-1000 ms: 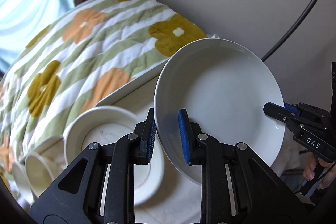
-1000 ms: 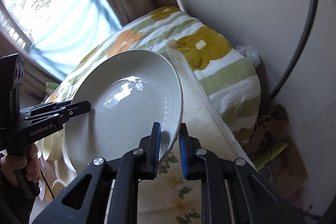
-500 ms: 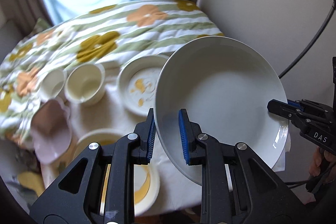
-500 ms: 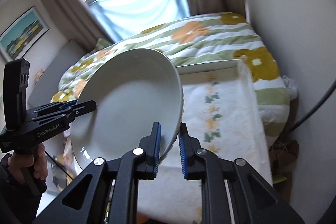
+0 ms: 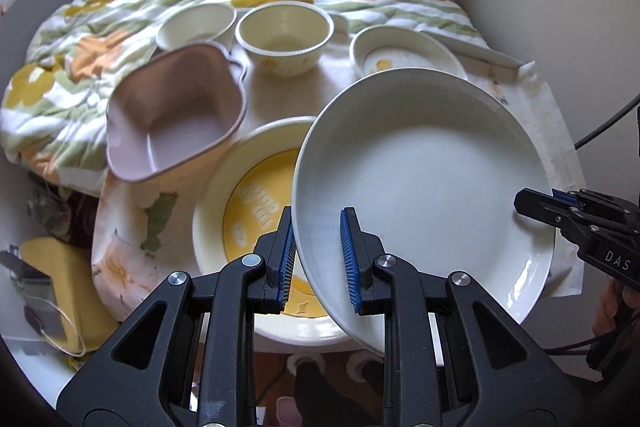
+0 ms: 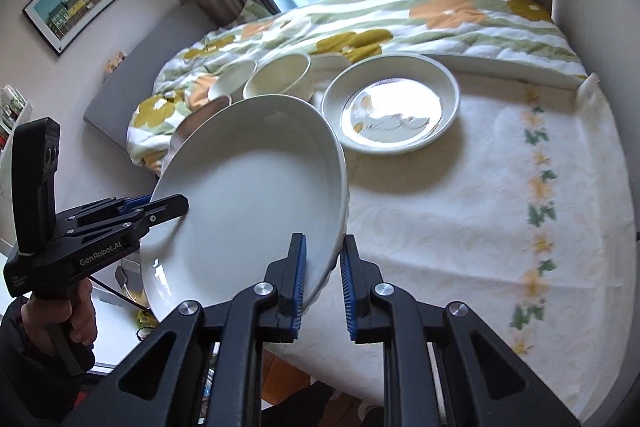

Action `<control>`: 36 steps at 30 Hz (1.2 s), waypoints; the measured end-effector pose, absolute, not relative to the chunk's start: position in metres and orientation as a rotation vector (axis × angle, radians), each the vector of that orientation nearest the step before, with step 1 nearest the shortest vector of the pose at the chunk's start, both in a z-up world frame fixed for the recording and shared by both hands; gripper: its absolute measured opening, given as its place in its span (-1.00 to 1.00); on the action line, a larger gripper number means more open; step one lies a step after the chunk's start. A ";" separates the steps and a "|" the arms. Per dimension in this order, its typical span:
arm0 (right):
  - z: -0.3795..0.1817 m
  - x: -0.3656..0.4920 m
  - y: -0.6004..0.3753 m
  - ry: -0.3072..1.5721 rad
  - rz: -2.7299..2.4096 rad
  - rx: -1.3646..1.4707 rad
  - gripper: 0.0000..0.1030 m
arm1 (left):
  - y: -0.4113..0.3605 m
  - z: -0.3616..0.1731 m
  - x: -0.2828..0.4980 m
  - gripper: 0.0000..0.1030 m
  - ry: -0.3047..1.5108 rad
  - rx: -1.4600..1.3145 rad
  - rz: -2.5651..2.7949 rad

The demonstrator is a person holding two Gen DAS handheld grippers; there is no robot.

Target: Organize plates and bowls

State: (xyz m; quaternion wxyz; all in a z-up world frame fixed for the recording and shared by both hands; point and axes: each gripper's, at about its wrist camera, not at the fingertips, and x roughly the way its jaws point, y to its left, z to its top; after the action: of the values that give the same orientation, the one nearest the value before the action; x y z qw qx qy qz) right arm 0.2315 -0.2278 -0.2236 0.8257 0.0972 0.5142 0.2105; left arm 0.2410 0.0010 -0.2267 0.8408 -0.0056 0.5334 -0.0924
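Note:
Both grippers hold one large white plate (image 5: 424, 179), tilted, above the table. My left gripper (image 5: 318, 259) is shut on its near left rim. My right gripper (image 6: 323, 279) is shut on the opposite rim of the plate (image 6: 248, 203). The right gripper shows at the plate's right edge in the left wrist view (image 5: 532, 201); the left gripper shows at its left edge in the right wrist view (image 6: 176, 205). Under the plate lies a yellow-centred plate (image 5: 248, 203). Behind stand a pink dish (image 5: 176, 115), two cream bowls (image 5: 284, 35) (image 5: 196, 25) and a small patterned plate (image 6: 392, 107).
The table wears a white floral cloth (image 6: 500, 195); a flowered quilt (image 5: 80, 39) lies behind and left of it. A wall and a black cable (image 5: 600, 127) are at the right. Yellow items (image 5: 60, 287) lie on the floor at left.
Both grippers have swung with the white plate from facing the wall and quilt toward the table. The plate now hangs lower, over the yellow-centred plate, with the bowls in view.

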 end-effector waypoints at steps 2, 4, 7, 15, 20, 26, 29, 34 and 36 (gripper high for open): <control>-0.233 0.235 -0.218 1.119 0.435 0.196 -0.70 | 0.011 -0.239 0.244 -0.64 1.147 -0.017 -0.204; -0.243 0.237 -0.207 1.149 0.417 0.189 -0.70 | 0.019 -0.251 0.248 -0.64 1.167 -0.025 -0.214; -0.253 0.241 -0.196 1.191 0.390 0.189 -0.70 | 0.032 -0.268 0.256 -0.64 1.198 -0.040 -0.243; -0.267 0.247 -0.174 1.237 0.335 0.171 -0.70 | 0.050 -0.291 0.270 -0.63 1.232 -0.049 -0.283; -0.269 0.251 -0.168 1.248 0.315 0.149 -0.70 | 0.054 -0.297 0.273 -0.63 1.236 -0.041 -0.287; -0.270 0.251 -0.163 1.248 0.298 0.122 -0.70 | 0.047 -0.304 0.272 -0.63 1.239 0.016 -0.266; -0.271 0.251 -0.160 1.250 0.292 0.120 -0.70 | 0.044 -0.305 0.270 -0.63 1.228 0.046 -0.257; -0.273 0.253 -0.158 1.247 0.286 0.107 -0.70 | 0.034 -0.303 0.268 -0.63 1.199 0.153 -0.224; -0.273 0.253 -0.155 1.242 0.279 0.087 -0.70 | 0.027 -0.302 0.265 -0.63 1.180 0.216 -0.202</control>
State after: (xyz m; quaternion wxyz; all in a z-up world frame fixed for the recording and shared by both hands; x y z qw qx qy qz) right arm 0.2527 -0.1547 -0.2729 0.8032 0.0407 0.5798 0.1305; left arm 0.2654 0.0271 -0.3021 0.8207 0.1016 0.5541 -0.0950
